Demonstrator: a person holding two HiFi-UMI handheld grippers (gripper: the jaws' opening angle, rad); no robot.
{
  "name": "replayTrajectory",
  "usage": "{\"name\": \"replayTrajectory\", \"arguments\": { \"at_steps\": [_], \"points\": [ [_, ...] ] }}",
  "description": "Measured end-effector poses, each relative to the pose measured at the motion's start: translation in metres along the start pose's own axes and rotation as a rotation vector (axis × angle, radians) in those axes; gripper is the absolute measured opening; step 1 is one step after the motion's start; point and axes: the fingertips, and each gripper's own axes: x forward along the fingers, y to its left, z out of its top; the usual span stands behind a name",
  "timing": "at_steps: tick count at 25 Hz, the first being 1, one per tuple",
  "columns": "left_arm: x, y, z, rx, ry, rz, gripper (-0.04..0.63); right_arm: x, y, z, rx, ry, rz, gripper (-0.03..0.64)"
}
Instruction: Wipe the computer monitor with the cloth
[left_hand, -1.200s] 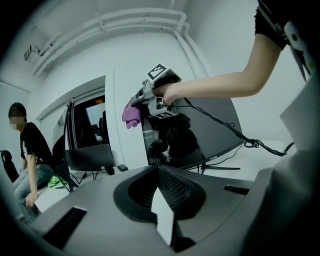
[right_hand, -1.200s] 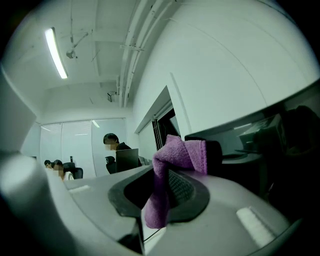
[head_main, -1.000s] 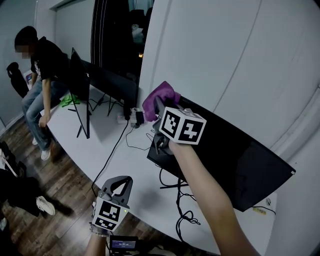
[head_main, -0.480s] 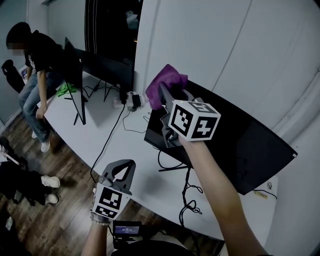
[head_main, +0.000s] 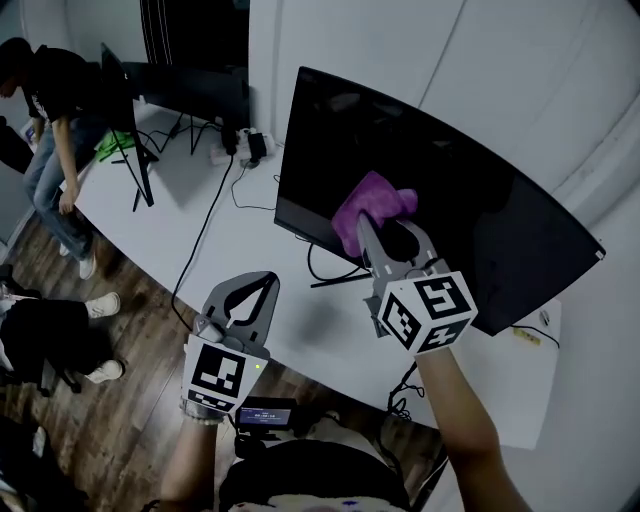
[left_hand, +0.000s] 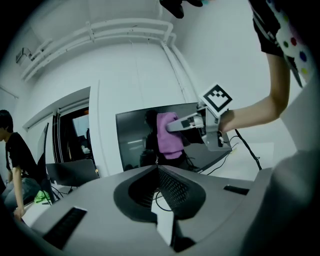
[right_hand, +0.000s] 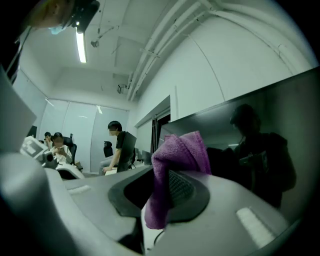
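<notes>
A black monitor (head_main: 480, 230) stands on the white desk (head_main: 230, 250). My right gripper (head_main: 388, 228) is shut on a purple cloth (head_main: 368, 203) and holds it against the lower middle of the screen. In the right gripper view the cloth (right_hand: 180, 155) hangs out between the jaws, with the dark screen (right_hand: 260, 145) just beyond. My left gripper (head_main: 258, 283) hangs shut and empty over the desk's front edge, left of the monitor. The left gripper view looks across at the monitor (left_hand: 135, 137), the cloth (left_hand: 169, 134) and the right gripper (left_hand: 192, 122).
Two more black monitors (head_main: 120, 100) stand at the desk's far left, with a green cloth (head_main: 108, 146) beside them. A person (head_main: 50, 100) leans on that end. A power strip (head_main: 235, 150) and cables (head_main: 205, 230) lie on the desk. Wooden floor (head_main: 110, 420) runs below.
My right gripper has carried the purple cloth from the monitor's upper left corner down onto the middle of the screen. The left gripper has stayed low by the desk edge.
</notes>
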Motion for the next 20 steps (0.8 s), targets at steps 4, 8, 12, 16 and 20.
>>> {"name": "replayTrajectory", "arguments": {
  "at_steps": [4,8,12,16,20],
  "points": [
    [0.002,-0.023,0.000,0.013,0.002,-0.045,0.006,-0.055,-0.008,-0.033,-0.037,0.040,-0.046,0.067],
    [0.003,-0.043,0.002,0.029,-0.008,-0.097,0.006,-0.097,-0.013,-0.050,-0.033,0.057,-0.089,0.067],
    [0.000,-0.063,-0.002,0.030,0.000,-0.134,0.006,-0.130,-0.011,-0.068,-0.024,0.100,-0.118,0.067],
    [-0.004,-0.084,0.004,0.037,-0.025,-0.155,0.006,-0.157,-0.010,-0.082,-0.037,0.138,-0.148,0.067],
    [-0.010,-0.103,-0.003,0.035,-0.018,-0.180,0.006,-0.173,-0.001,-0.097,-0.063,0.159,-0.141,0.067]
  ]
}}
